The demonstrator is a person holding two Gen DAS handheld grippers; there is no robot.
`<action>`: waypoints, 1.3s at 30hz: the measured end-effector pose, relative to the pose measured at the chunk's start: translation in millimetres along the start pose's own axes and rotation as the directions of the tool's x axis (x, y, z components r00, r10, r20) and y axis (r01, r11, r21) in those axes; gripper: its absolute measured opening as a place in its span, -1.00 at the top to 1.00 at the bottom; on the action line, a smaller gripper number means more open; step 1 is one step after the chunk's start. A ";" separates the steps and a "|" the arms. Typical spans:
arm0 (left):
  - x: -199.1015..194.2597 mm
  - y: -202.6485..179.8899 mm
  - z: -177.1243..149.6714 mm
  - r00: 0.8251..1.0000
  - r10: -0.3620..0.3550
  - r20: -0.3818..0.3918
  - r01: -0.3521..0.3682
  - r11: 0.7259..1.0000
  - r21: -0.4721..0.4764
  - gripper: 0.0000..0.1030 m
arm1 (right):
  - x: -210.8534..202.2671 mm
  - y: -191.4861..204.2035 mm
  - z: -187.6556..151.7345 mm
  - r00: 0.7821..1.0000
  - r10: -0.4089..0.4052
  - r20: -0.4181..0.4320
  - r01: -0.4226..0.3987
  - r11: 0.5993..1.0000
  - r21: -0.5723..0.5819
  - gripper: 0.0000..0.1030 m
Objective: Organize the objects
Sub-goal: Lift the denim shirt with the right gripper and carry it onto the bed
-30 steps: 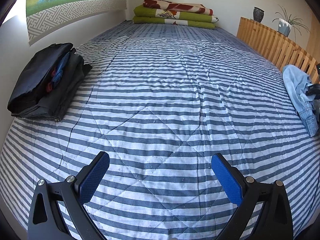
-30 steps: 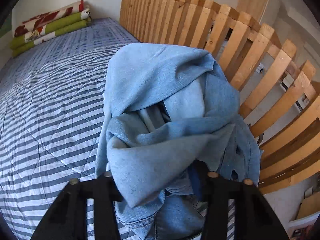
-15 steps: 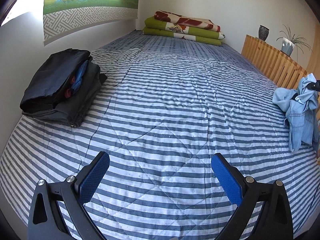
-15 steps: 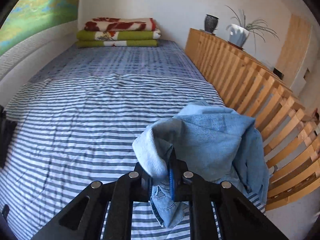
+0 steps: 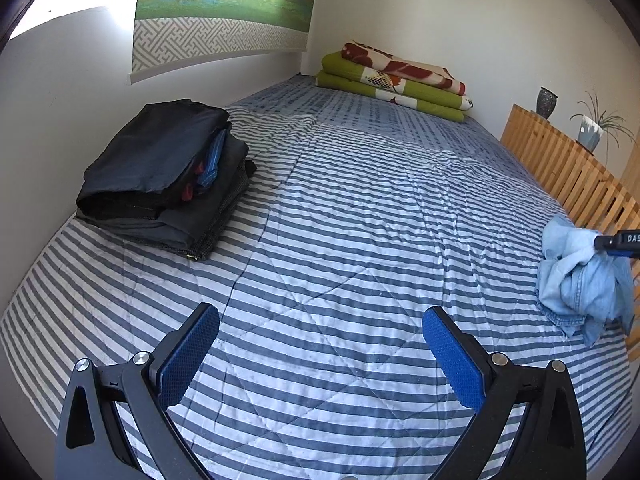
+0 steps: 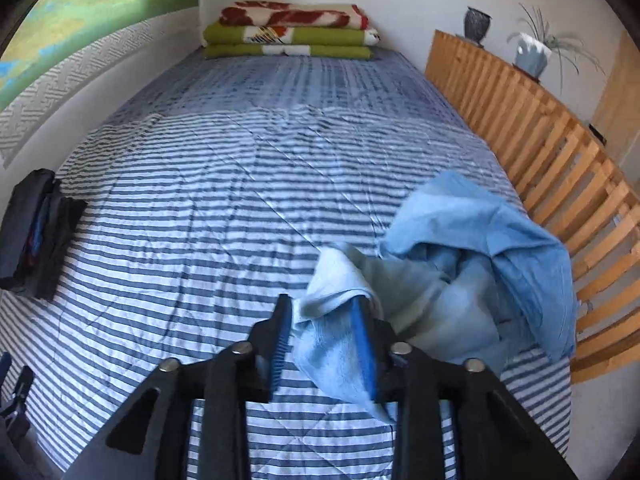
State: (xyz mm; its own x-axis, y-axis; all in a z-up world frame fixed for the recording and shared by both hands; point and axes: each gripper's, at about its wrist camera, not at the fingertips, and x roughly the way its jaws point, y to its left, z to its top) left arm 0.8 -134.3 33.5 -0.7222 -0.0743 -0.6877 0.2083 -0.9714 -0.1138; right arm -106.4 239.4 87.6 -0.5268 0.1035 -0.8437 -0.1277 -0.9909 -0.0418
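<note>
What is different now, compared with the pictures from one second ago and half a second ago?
The right gripper carried the light blue denim garment from beside the wooden slatted rail onto the striped bedspread. Half a second ago it was clamped on the cloth; now its jaws are opening, a fold between them. The left gripper stayed open and empty; the dark folded pile did not move.

left wrist: set above the near end of the striped bed (image 5: 340, 240), angled down along it toward the far wall.
right wrist: closer to the slatted rail (image 6: 540, 148), same heading.
overlap: folded blankets (image 5: 396, 80), dark clothes stack (image 5: 168, 172), denim garment (image 6: 460, 272).
</note>
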 end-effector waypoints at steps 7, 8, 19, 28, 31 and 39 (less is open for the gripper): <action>16.2 -7.2 -4.6 0.999 0.020 -0.038 -0.019 1.000 0.016 -0.99 | 78.7 -26.4 4.8 0.990 -0.034 -0.134 0.041 0.998 0.048 -0.44; 19.0 -9.5 -5.3 0.999 0.020 -0.043 -0.019 1.000 0.021 -0.99 | 91.0 -19.9 5.8 0.985 -0.087 -0.147 0.088 0.996 0.001 -0.44; 33.7 -12.0 -4.7 0.997 0.017 -0.069 -0.015 1.000 0.022 -0.99 | 10.0 21.9 37.5 0.984 -0.115 0.133 0.135 0.979 -0.153 0.73; 3.0 21.9 7.8 1.000 0.008 -0.001 -0.008 0.999 -0.052 -0.99 | -169.4 113.5 77.6 0.910 0.202 0.361 -0.105 0.957 -0.272 0.80; -9.4 43.9 14.3 0.999 0.020 0.028 -0.017 0.995 -0.101 -0.99 | -203.6 168.4 74.0 0.874 0.343 0.344 -0.210 0.905 -0.370 0.90; -29.8 127.2 20.4 0.992 0.110 0.063 -0.092 0.965 -0.247 -0.99 | -136.1 272.6 34.7 0.925 0.348 0.155 -0.235 0.841 -0.487 0.56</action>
State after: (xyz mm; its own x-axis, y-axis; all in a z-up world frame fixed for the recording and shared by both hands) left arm 35.4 -260.2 54.2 -0.7348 -0.1949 -0.6497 0.4301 -0.8745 -0.2241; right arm -98.7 -41.8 209.7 -0.6616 -0.2362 -0.7117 0.4255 -0.8997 -0.0970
